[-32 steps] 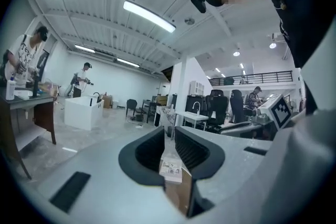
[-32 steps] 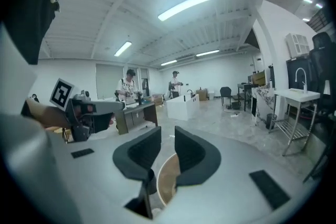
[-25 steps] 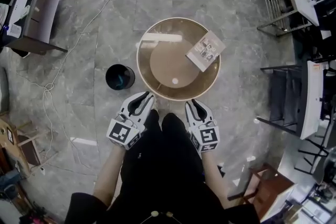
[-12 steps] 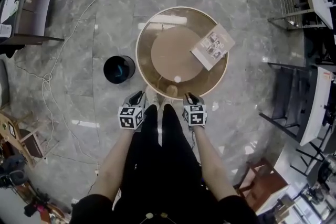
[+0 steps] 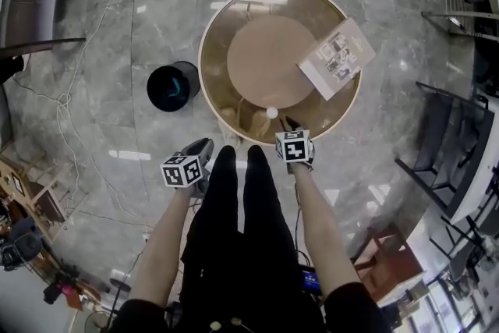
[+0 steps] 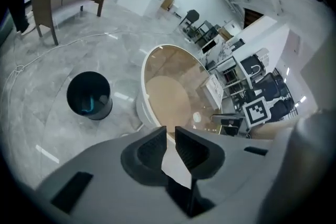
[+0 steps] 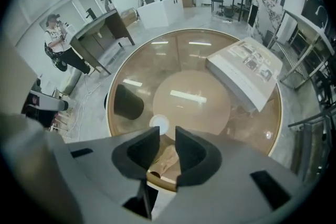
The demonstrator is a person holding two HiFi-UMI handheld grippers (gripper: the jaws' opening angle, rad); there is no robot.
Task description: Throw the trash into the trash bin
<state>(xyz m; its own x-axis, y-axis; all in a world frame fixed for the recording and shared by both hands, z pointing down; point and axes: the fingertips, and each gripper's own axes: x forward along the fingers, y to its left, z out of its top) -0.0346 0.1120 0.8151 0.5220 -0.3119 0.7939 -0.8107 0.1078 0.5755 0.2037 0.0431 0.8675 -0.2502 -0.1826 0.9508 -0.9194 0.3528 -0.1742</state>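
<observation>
A small white round piece of trash lies on the round glass table near its front edge; it also shows as the white piece and, farther off. The black trash bin stands on the floor left of the table, also seen as the bin with something blue inside. My right gripper hangs over the table's front rim just right of the trash, jaws opening, with nothing between them. My left gripper is over the floor below the bin, open and empty.
A magazine lies on the table's right side. A white cable runs over the marble floor at the left. Dark chairs stand at the right, desks at far left. The holder's legs stand at the table's front.
Both grippers have dropped from close under the camera to the level of the table's front edge and now point steeply down. The table, bin and trash have not moved.
</observation>
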